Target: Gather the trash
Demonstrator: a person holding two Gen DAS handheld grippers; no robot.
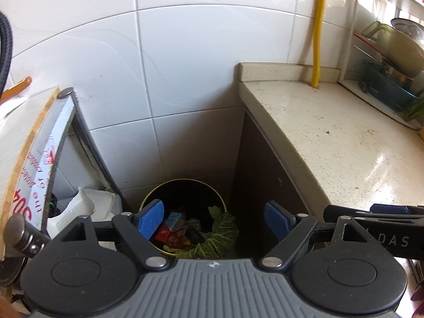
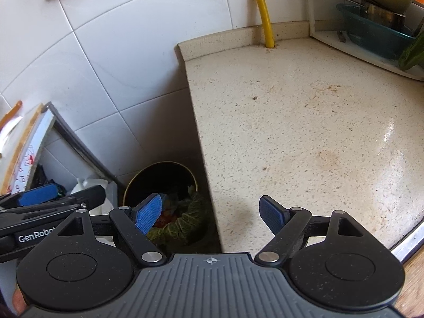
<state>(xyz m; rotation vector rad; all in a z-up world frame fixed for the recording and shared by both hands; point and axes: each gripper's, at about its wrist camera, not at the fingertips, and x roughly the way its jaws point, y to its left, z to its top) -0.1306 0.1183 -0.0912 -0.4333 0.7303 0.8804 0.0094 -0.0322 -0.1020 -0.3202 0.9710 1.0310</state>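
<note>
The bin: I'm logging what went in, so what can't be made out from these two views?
- Bin bottom, left wrist view: in dark shadow; the near rim is hidden by the left gripper.
- Bin contents, right wrist view: the cabbage leaf and a blue finger of the right gripper cover most packets.
- Red packet print: too small to read.
- Dish rack: cut off by the right frame edge.

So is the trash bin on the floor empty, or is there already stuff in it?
Not empty. The bin holds a cabbage leaf draped at its rim and colourful wrappers. How deep the trash goes cannot be told.
</note>
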